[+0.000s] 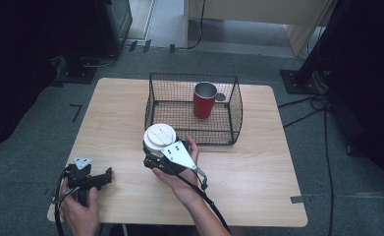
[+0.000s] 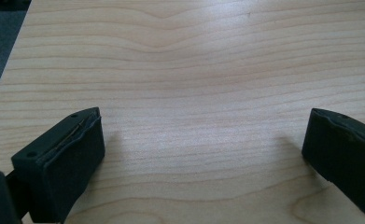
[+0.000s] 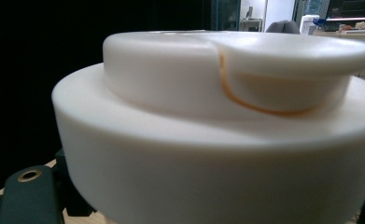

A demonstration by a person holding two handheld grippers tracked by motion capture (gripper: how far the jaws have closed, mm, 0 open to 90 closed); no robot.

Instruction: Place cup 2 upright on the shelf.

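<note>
A cup with a white lid [image 1: 159,136] is held just above the table, close to the front of the black wire basket [image 1: 234,105]. My right gripper [image 1: 153,153] is shut on it below the lid, its grey plate facing up. In the right gripper view the white lid [image 3: 208,140] looms very close, with a brown stain line along its flap; the right gripper [image 3: 201,205] has one jaw at the lower left. My left gripper [image 1: 108,176] rests on the table at the lower left, open, and the left gripper [image 2: 203,154] has bare wood between its jaws.
A red cup with a metal rim [image 1: 204,100] stands upright inside the basket, toward its back. The wooden table [image 1: 258,167] has free room to the right and front. Cables and dark stands lie on the floor around it.
</note>
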